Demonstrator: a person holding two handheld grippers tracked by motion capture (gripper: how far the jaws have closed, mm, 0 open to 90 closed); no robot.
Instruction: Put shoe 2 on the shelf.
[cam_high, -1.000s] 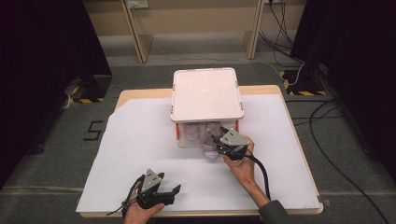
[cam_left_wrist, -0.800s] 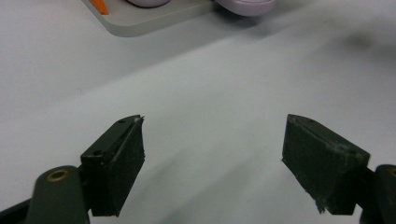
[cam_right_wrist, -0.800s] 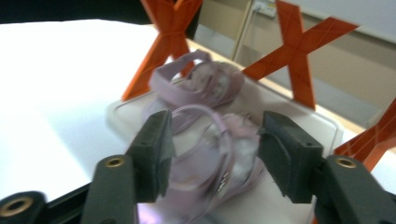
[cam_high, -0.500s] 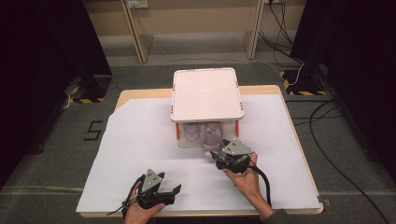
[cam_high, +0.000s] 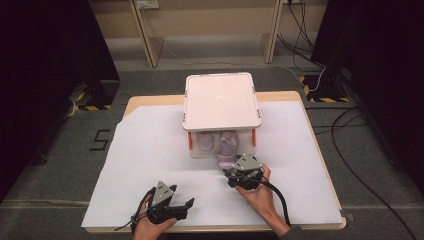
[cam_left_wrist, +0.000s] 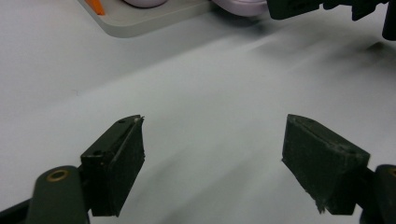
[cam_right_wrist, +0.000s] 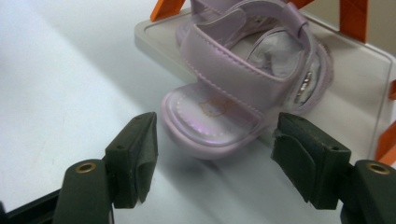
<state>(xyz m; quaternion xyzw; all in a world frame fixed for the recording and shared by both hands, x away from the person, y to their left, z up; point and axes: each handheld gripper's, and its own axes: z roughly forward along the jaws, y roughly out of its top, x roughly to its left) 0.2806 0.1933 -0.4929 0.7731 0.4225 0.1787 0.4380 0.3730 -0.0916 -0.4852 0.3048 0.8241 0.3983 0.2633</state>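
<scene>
Right gripper view: the right gripper (cam_right_wrist: 212, 161), jaws just opened, faces the lilac sandal (cam_right_wrist: 243, 88), its end apparently unclamped between them. The sandal's length runs away onto the far shelf (cam_right_wrist: 359, 107). The left gripper (cam_high: 167, 202) idles open, farther off.

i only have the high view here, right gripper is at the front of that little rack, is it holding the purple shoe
Observer: No. In the right gripper view the right gripper has just been opening; the lilac sandal lies beyond its pads, untouched.
Operator: is the sandal fully on the shelf
Observer: No. Its heel end hangs over the rack's bottom shelf edge, above the white sheet.
Operator: and the left one, anything in it
Observer: Nothing. The left gripper stands wide open over bare sheet.
</scene>
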